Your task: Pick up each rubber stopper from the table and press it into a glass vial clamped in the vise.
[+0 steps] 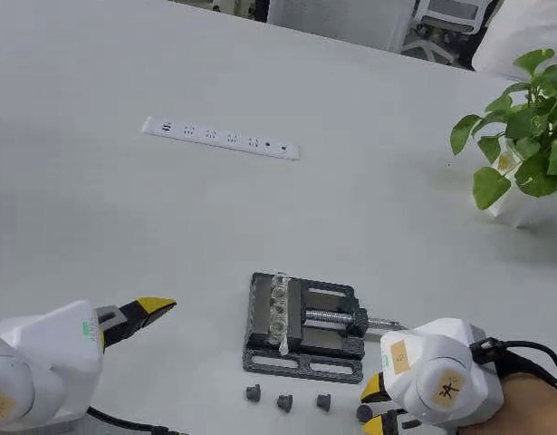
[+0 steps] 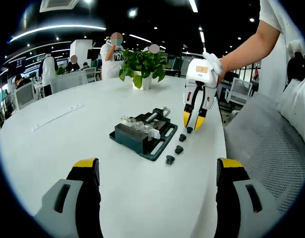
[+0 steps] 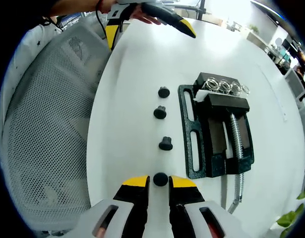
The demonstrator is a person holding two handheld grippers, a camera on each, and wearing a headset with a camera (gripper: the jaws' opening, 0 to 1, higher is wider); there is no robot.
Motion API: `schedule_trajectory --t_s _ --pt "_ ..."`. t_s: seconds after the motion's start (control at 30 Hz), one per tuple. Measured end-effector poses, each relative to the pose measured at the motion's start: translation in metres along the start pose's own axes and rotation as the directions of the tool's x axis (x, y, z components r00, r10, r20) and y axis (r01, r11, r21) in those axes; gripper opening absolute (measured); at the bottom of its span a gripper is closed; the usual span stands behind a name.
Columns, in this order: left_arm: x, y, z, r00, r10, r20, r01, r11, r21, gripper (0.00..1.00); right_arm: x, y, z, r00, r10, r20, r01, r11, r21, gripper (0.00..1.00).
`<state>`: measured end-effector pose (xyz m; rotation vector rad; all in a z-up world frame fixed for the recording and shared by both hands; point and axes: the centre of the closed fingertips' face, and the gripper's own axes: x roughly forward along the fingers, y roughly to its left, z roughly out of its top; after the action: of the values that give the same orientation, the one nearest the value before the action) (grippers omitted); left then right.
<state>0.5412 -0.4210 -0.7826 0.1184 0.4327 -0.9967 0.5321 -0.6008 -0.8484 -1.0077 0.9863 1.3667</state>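
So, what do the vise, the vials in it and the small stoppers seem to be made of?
Vise: looks like cast metal with dark matte paint; its screw is bare and shiny.
Vials: clear and glinting, so glass or clear plastic.
Stoppers: dark and dull with no shine, probably rubber.

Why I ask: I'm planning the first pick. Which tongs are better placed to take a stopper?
Right, probably: the right tongs straddle a small black rubber stopper beside the dark metal vise; the left tongs hang open, farther off.
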Motion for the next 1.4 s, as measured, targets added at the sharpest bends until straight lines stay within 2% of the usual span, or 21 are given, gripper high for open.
schedule_trajectory --t_s 0.5,0.97,1.1,1.27,1.4 --pt "0.0 0.001 0.002 0.9999 0.005 0.013 -0.005 1.0 -0.01 0.98 0.005 -0.002 -0.003 0.9999 -0.004 -0.013 0.003 1.0 -0.023 0.08" --pt "0.003 0.0 0.0 0.9999 -0.002 0.01 0.002 1.0 -0.009 0.98 0.003 -0.003 -0.004 0.9999 -0.005 -0.009 0.005 1.0 0.003 0.07" --pt "0.003 0.0 0.0 0.9999 -0.001 0.012 0.001 1.0 -0.01 0.98 -0.003 -0.004 -0.004 1.0 -0.007 -0.006 0.007 1.0 0.004 0.07" --pt "0.003 0.001 -0.002 1.0 0.0 0.009 0.001 1.0 -0.008 0.98 -0.02 -0.006 0.007 0.9999 -0.011 0.006 0.011 1.0 0.002 0.06" --pt "0.001 0.002 -0.002 0.9999 0.004 0.013 -0.004 1.0 -0.008 0.98 -0.034 -0.013 0.016 0.9997 -0.022 0.012 0.022 1.0 -0.004 0.06"
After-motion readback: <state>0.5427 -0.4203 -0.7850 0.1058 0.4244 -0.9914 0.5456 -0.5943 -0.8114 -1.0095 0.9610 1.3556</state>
